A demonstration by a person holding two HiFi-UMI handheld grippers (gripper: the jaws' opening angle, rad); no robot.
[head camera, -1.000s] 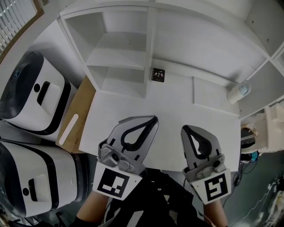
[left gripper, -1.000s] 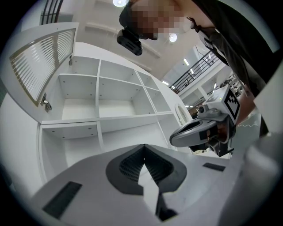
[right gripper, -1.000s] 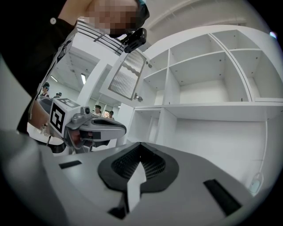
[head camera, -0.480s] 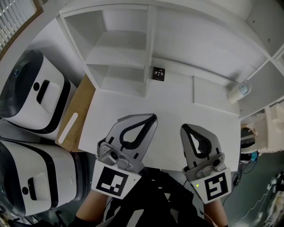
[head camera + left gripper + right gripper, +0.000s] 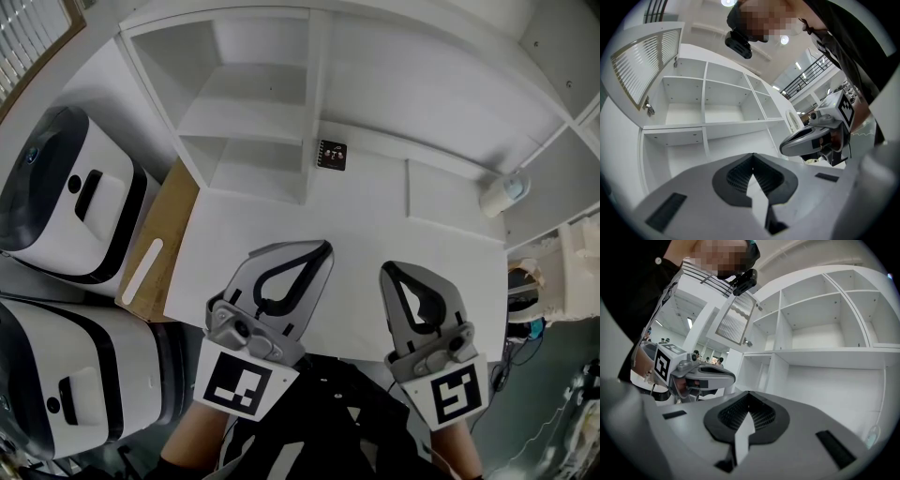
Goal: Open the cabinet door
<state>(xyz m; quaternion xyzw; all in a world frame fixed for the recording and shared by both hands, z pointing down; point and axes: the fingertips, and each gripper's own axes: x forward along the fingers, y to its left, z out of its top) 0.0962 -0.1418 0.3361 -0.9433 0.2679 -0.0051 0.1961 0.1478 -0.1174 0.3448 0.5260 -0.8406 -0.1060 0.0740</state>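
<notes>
**Both tongs shut and empty at the near edge, slatted door up at the far left**

We're looking down on a white tabletop (image 5: pixel 375 220), with a white shelf unit (image 5: pixel 317 94) rising along its far edge. The left gripper (image 5: pixel 323 247) hangs over the near edge, left of the middle. Its jaws are pressed together with nothing between them, and its own view shows the ribbed pads meeting at the tip. The right gripper (image 5: pixel 386 271) is beside it, right of the middle, and it's the same story: jaws together, empty. The two are apart, both pointing toward the shelves.

And the cabinet door (image 5: pixel 644 63)? It's the slatted panel at the upper left end of the shelf unit, well apart from both grippers. It stands out at an angle from the compartments, with a small metal fitting (image 5: pixel 648 109) at its lower corner.

A small black tag (image 5: pixel 332 155) lies at the far edge, at the foot of a shelf divider. A pale round canister (image 5: pixel 502 195) sits at the far right corner. Off the left edge we see a wooden board (image 5: pixel 169 239) and two white-and-black machines (image 5: pixel 70 197) — one behind the other.
</notes>
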